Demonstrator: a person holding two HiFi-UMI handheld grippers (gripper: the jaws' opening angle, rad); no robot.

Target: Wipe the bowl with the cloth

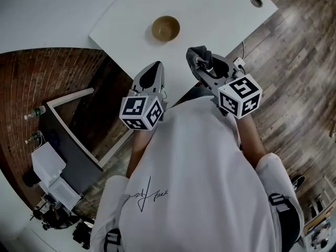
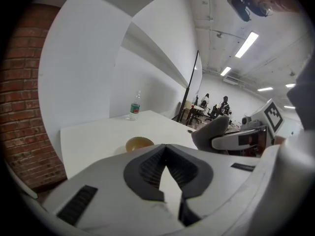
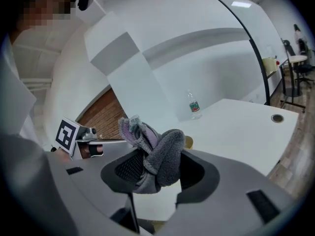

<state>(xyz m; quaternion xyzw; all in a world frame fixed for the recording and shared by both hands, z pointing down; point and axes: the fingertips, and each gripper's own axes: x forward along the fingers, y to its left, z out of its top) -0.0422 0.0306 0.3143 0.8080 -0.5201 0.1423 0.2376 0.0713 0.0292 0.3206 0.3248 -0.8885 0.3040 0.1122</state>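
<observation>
A brown bowl [image 1: 165,29] stands on the white table [image 1: 220,14], beyond both grippers. My left gripper [image 1: 155,70] is held over the table's near edge, shut with nothing in it. In the left gripper view the bowl [image 2: 139,143] lies just past the closed jaws of the left gripper [image 2: 167,165]. My right gripper [image 1: 203,62] is shut on a bunched grey cloth [image 1: 200,53], to the right of the bowl and short of it. In the right gripper view the cloth [image 3: 162,151] fills the right gripper [image 3: 155,170] and hides most of the bowl [image 3: 188,142].
A plastic bottle [image 2: 134,110] stands at the table's far edge against the white wall. A round cable hole [image 1: 256,1] sits near the table's right corner. Brick wall and a dark floor panel [image 1: 79,125] lie left of the table, wood floor to the right.
</observation>
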